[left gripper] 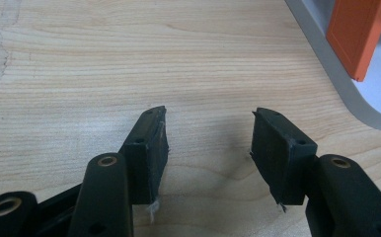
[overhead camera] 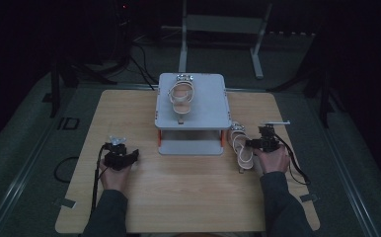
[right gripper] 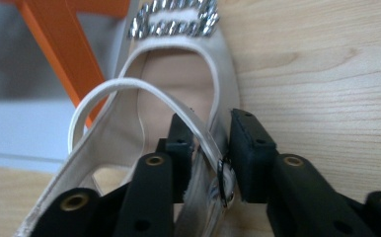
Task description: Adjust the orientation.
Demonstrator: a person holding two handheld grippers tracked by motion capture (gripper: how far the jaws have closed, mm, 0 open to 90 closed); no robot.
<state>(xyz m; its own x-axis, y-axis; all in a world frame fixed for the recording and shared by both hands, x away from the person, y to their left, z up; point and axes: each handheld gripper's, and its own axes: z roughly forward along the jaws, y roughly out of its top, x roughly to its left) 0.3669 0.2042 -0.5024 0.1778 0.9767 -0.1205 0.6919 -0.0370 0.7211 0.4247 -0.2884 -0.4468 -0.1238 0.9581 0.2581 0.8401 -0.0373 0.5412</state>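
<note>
Left tongs (left gripper: 208,143) rest low over bare desk (left gripper: 129,59), jaws spread, nothing between them; the hand sits at the near left of the desk in the high view (overhead camera: 121,157).

Right tongs (right gripper: 210,148) straddle the side of a pale shoe (right gripper: 178,84) and its thin strap (right gripper: 129,86). The jaws stand part-open: the shoe wall and strap buckle lie between the pads, but a gap shows on the left pad's side, so no firm pinch is evident. In the high view the right tongs (overhead camera: 257,144) meet this shoe (overhead camera: 242,148) where it lies on the desk just right of the grey rack (overhead camera: 213,106).

Farther off, a second shoe (overhead camera: 181,96) lies on the rack's top shelf. An orange post (right gripper: 65,54) joins the shelves.

Judgement: the step in hand is the grasp or release of the desk shoe beside the rack; which one cannot be told. If shelving is intended, the next move calls for closing on the shoe wall rather than the loose strap, then a lift clear of the post.
</note>
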